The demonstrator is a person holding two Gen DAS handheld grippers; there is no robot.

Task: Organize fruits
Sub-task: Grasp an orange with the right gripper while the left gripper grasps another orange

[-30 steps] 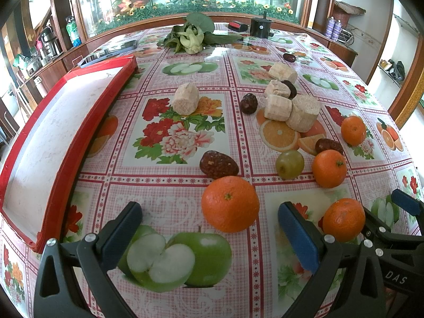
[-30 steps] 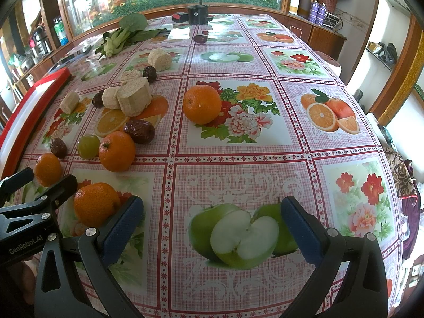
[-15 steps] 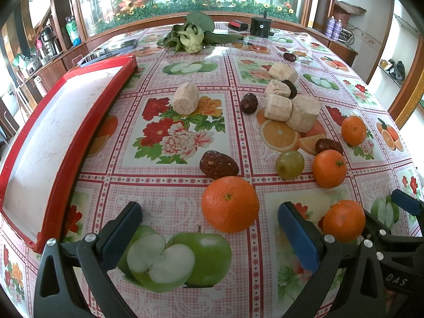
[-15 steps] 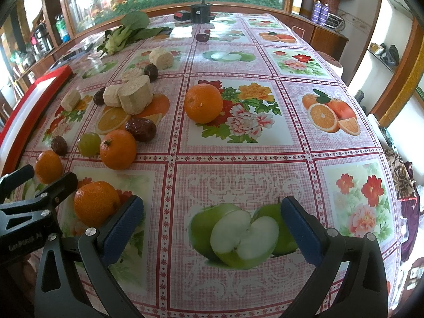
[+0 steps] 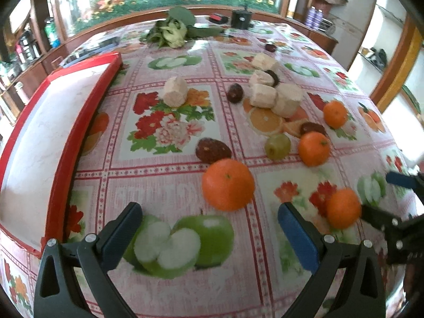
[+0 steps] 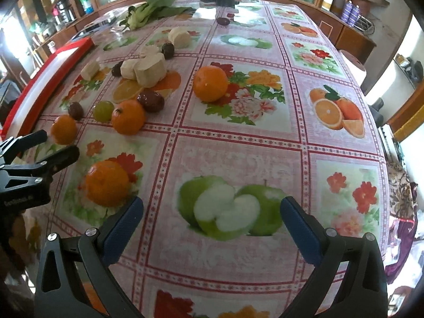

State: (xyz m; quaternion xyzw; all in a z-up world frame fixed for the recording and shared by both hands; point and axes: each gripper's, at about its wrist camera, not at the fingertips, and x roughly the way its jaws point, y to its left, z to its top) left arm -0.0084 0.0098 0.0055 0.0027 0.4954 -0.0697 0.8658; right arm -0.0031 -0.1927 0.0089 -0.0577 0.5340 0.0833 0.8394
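Several oranges lie on the patterned tablecloth. The nearest orange sits just beyond my open left gripper. Another orange lies to its right, close by my right gripper's fingers. In the right wrist view that orange lies left of my open, empty right gripper. More oranges, a green grape-like fruit, dark dates and pale cut chunks lie further off. A red-rimmed white tray stands at the left.
Leafy greens and a small black box sit at the table's far end. Wooden cabinets and a window ring the table. The table's right edge drops off toward the floor.
Both grippers have risen and moved slightly forward, so the table shows from higher up. The fruits have not moved. Both stay open.
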